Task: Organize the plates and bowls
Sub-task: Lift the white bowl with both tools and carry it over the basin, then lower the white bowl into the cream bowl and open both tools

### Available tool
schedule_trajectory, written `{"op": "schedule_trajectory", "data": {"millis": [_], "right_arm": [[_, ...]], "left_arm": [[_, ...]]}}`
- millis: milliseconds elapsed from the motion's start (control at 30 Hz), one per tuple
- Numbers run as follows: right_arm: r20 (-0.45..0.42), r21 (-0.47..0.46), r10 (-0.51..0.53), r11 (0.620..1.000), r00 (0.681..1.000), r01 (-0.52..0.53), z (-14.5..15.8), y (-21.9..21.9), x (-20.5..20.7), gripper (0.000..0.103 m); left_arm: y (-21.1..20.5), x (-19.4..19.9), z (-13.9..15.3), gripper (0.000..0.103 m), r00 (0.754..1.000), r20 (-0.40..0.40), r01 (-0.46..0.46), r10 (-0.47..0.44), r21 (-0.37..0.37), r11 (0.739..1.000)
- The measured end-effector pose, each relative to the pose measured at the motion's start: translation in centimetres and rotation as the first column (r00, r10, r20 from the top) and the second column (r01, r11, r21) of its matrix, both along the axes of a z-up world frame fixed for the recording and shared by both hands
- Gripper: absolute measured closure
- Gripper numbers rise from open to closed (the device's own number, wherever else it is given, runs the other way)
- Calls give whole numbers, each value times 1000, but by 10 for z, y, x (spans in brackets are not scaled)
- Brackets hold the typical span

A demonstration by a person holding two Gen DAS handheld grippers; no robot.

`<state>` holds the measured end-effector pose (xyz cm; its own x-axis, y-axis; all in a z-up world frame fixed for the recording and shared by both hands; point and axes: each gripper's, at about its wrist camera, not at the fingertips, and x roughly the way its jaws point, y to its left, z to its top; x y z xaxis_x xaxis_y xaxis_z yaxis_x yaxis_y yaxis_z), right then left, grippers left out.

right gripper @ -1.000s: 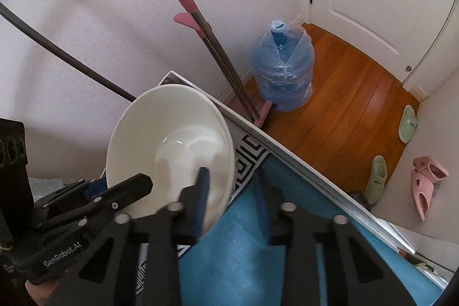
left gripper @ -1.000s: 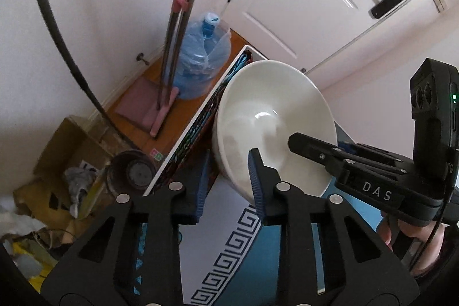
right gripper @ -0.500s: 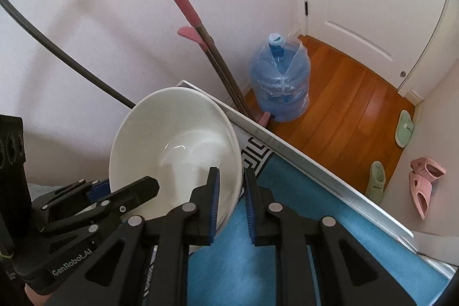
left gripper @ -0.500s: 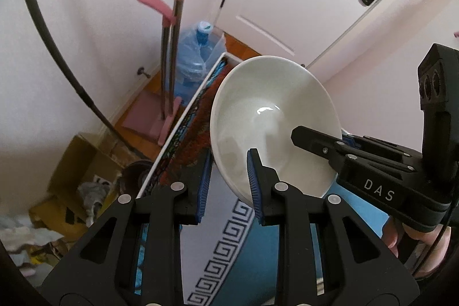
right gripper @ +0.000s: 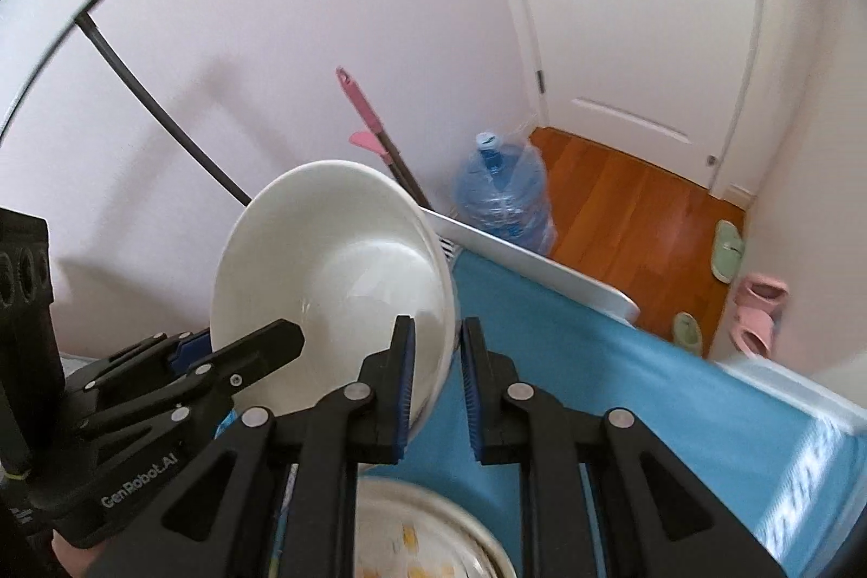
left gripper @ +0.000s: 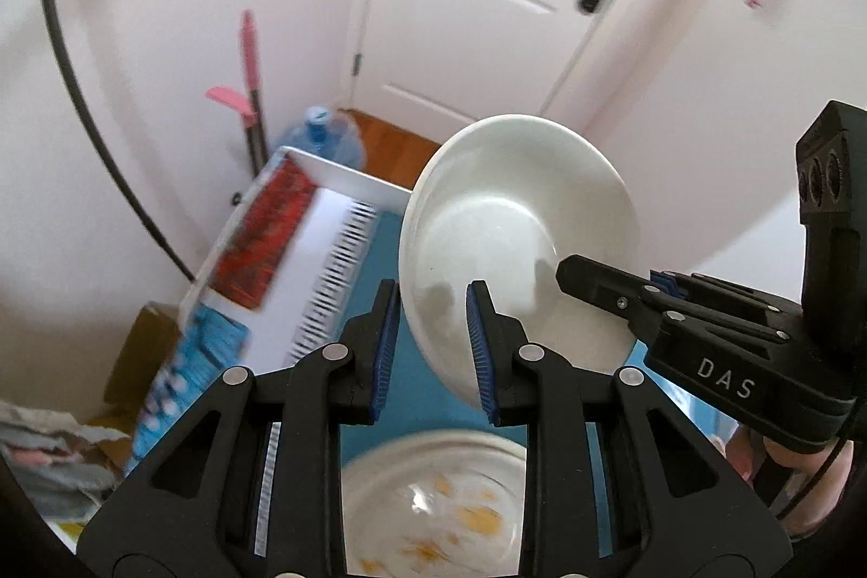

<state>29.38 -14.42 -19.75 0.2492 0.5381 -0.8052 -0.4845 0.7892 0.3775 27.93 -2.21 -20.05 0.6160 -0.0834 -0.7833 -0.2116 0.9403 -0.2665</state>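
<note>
A plain white bowl [left gripper: 515, 220] is held in the air, tilted, above a blue tablecloth [left gripper: 428, 361]. My left gripper [left gripper: 431, 350] is shut on its near left rim, one finger inside and one outside. My right gripper [right gripper: 438, 383] is shut on the opposite rim of the bowl [right gripper: 330, 264]. Each gripper also shows in the other's view. Below the bowl lies a pale plate with yellow flower marks [left gripper: 439, 518], also in the right wrist view [right gripper: 417, 534].
The table's white edge [right gripper: 531, 258] runs behind the bowl. On the wooden floor beyond stand a blue water jug [right gripper: 504, 199] and pink-handled mop and dustpan [right gripper: 368, 117]. A white door [right gripper: 645, 20], slippers [right gripper: 758, 307] and a cardboard box [left gripper: 141, 356] are around.
Both grippers have tilted down and drawn back with the bowl, so the flowered plate and more blue cloth have come into view below. The grip on the bowl is unchanged.
</note>
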Motion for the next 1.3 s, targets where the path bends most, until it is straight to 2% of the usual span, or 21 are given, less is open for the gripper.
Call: {"op": "schedule_trajectory", "data": {"millis": [167,300,533,667,833,967,1167,1300], "right_arm": [[39,-25,-80,996,996,81,27,-72,-46,87],[48,-37,-161,986,986,163,39,-133,-85,87],[31,-94,-281,955,959,283,36,-219,-142,87],[6,-125,-345,931,939,343,28,-259,-168,87],[-35,-158,-420,898,907,410,5,-292,-187,87],[-65,-178,-454,881,889,438,-15,-303,-199,87],[-101,-193,-479,869,872,455,-39,-308,-207,87],[-111,-217,-481,866,869,452,-49,-309,-207,87]], "left_arm": [[-73,-31,19,80,995,34,96,-96,-8,995],[-134,-52,22,80,983,46,176,-175,-21,984],[-222,-85,10,80,958,22,287,-287,-64,956],[-264,-98,-7,80,931,-22,362,-365,-79,929],[-296,-104,-32,80,898,-91,425,-431,-84,902],[-310,-109,-55,80,872,-154,460,-465,-70,885],[-320,-103,-81,80,837,-231,504,-497,-30,863],[-325,-99,-89,80,822,-258,523,-508,-8,852]]}}
